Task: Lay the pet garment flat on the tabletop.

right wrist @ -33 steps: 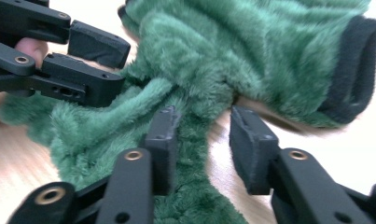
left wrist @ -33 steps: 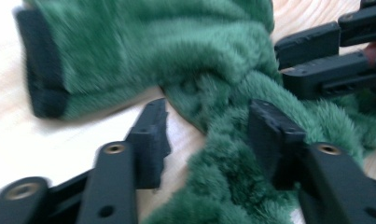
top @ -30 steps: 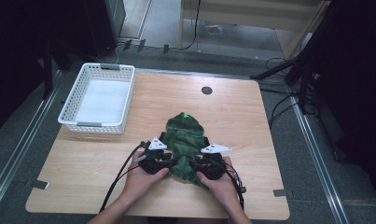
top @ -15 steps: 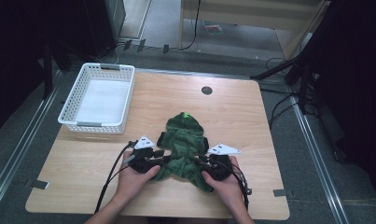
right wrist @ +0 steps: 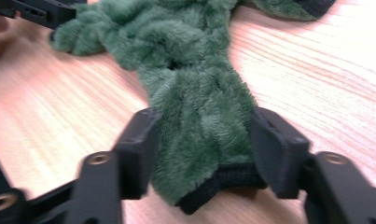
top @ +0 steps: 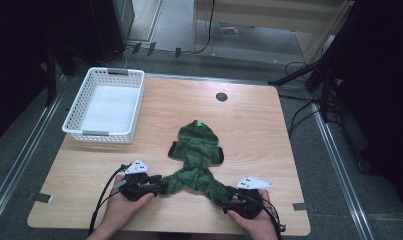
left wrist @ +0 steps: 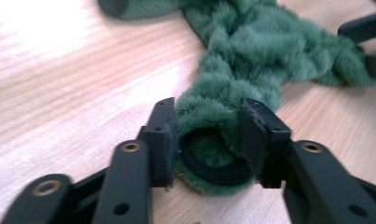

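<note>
A fuzzy green hooded garment [top: 196, 147] lies flat on the wooden table [top: 269, 135], hood pointing away from me. Its two lower ends spread out toward the near edge like an upside-down V. My left gripper [top: 156, 183] is shut on the left end; in the left gripper view the jaws [left wrist: 209, 135] pinch the green pile just behind its black ribbed cuff [left wrist: 209, 170]. My right gripper [top: 229, 198] is shut on the right end, and in the right gripper view [right wrist: 202, 135] the black cuff [right wrist: 218, 184] sits between the jaws.
A white plastic basket [top: 71, 126] stands at the table's far left with nothing in it. A round dark cable hole [top: 221, 96] is near the far edge. Both hands rest close to the table's near edge. Cables trail off the left gripper.
Both grippers have moved apart and back toward the near edge while holding the garment's lower ends, so the bunched garment now lies spread and stretched out.
</note>
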Tool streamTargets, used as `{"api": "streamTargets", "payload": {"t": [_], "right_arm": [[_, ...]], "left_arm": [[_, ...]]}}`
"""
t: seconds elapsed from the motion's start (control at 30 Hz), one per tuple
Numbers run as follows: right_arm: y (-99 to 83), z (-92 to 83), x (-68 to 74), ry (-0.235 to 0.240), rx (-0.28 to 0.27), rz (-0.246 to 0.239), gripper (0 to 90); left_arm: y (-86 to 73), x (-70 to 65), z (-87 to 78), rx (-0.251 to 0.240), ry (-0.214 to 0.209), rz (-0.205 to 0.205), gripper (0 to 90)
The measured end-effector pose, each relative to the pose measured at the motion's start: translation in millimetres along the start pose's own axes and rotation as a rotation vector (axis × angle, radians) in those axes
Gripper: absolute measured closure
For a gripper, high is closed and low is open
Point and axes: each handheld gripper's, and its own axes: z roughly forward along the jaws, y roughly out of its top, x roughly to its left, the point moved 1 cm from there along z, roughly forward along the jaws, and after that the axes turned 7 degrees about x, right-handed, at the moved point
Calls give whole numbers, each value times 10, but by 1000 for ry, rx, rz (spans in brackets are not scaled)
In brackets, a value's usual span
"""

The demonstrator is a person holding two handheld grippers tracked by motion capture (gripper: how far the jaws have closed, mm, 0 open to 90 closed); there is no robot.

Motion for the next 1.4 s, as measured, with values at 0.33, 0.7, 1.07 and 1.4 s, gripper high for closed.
{"api": "streamTargets", "payload": {"t": [0.33,0.7,1.07,1.4], "right_arm": [[37,-32,-152,-120,-4,27,830],[685,-112,-272,-67,-136,14,585],[1534,739,-793,-172,7,103,638],[1631,928,-957,-254,19,99,890]], "left_arm": [[-54,-44,2,29,-125,65,841],[-63,10,-9,14,-132,83,785],[-81,30,5,12,-128,65,792],[-71,37,10,5,-104,50,814]]}}
